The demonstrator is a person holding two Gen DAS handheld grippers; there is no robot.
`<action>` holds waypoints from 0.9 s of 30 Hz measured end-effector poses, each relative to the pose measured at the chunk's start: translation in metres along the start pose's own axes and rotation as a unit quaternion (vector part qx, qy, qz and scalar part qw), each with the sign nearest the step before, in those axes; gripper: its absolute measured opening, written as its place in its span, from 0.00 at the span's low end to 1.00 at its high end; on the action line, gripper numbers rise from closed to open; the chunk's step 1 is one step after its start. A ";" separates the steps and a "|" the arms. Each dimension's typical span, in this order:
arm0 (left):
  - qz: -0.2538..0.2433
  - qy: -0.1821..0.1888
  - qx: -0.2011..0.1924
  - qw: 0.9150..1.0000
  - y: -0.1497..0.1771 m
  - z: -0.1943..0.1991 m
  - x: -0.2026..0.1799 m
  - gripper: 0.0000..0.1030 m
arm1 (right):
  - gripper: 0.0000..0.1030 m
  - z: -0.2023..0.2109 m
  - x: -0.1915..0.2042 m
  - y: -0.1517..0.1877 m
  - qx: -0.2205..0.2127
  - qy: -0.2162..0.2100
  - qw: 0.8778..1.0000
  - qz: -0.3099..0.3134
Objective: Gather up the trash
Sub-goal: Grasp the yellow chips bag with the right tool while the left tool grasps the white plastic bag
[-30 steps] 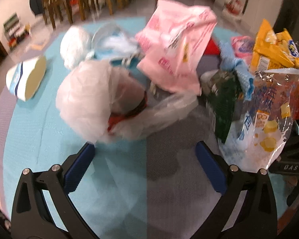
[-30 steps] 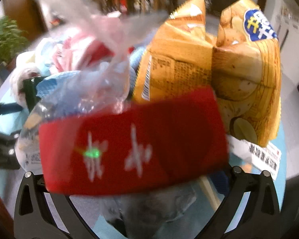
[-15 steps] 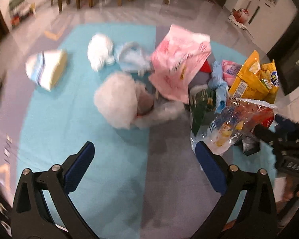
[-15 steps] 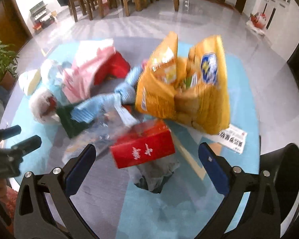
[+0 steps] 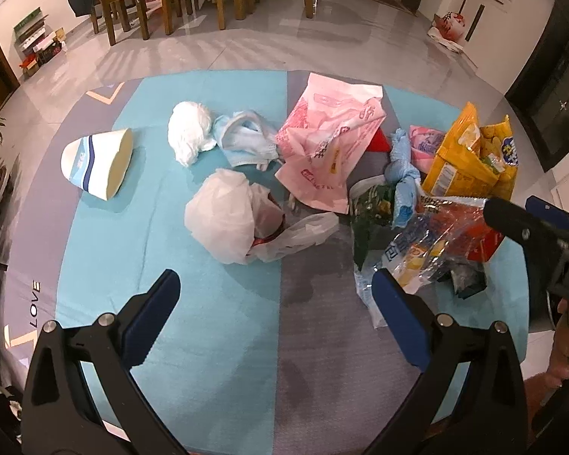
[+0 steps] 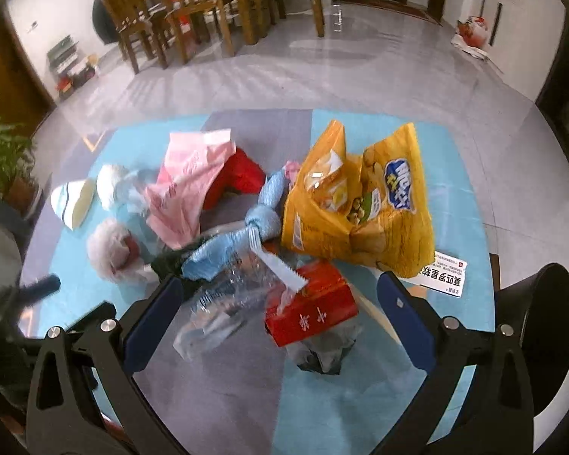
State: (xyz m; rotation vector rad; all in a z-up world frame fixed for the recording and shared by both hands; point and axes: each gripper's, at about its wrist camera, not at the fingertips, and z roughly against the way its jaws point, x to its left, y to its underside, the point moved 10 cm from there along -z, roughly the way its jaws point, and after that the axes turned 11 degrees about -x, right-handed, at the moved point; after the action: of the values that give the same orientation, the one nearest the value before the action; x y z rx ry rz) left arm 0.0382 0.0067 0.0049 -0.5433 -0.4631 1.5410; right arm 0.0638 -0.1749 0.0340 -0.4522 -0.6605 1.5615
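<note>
- The trash is seen strewn over a round surface covered in a turquoise and grey cloth [image 5: 216, 341], with most of it heaped toward the far right edge and a few pieces lying alone toward the far left edge.
- The left claw [image 5: 275, 311] is held above the near part of the surface with its blue-padded fingers spread wide and nothing between them.
- The right claw [image 6: 278, 305] is likewise held wide apart and empty, above the near right edge.
- Directly ahead of the left claw, a crumpled translucent white plastic bag [image 5: 223, 220] with something red inside is seen, lying apart from the other pieces.
- A flattened white paper cup with blue stripes [image 5: 96, 163] lies well to the left of that bag, near the far left edge, with its open mouth turned toward the middle of the surface.
- Just ahead of the right claw, a red rectangular cardboard box with white characters [image 6: 311, 313] is seen, touching a crinkled clear plastic wrapper [image 6: 216, 311] on its left and resting on a grey bag.
- The box's long axis runs roughly across the gap between the right claw's fingers, so a turn of the wrist is judged likely to be needed before closing on it.
- A large yellow crisp bag [image 6: 360, 204] stands open beyond the box.
- The right claw is judged nearer to the box, the left nearer to the white bag and the cup.
- No bin can be identified with certainty.
</note>
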 end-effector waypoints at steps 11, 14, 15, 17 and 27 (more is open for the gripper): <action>-0.004 -0.003 -0.025 1.000 -0.021 0.011 -0.004 0.97 | 0.86 0.005 0.002 -0.021 -0.022 -0.003 0.999 -0.026; -0.010 -0.006 -0.034 0.999 -0.026 0.014 -0.005 0.97 | 0.81 0.005 0.002 -0.023 -0.018 -0.006 0.999 -0.029; -0.010 -0.004 -0.037 0.999 -0.028 0.015 -0.005 0.97 | 0.81 0.007 0.001 -0.024 -0.020 -0.009 0.999 -0.035; -0.010 0.001 -0.041 0.999 -0.033 0.019 -0.006 0.97 | 0.78 0.010 0.000 -0.027 -0.024 -0.012 0.999 -0.040; 0.027 0.020 -0.063 0.997 -0.070 0.029 0.015 0.90 | 0.64 0.027 -0.013 -0.064 -0.043 -0.001 0.998 -0.049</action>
State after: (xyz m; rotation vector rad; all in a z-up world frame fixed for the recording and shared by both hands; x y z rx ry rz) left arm 0.0773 0.0262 0.0691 -0.6884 -0.5197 1.5572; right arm 0.0967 -0.1903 0.0950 -0.4756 -0.7423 1.4447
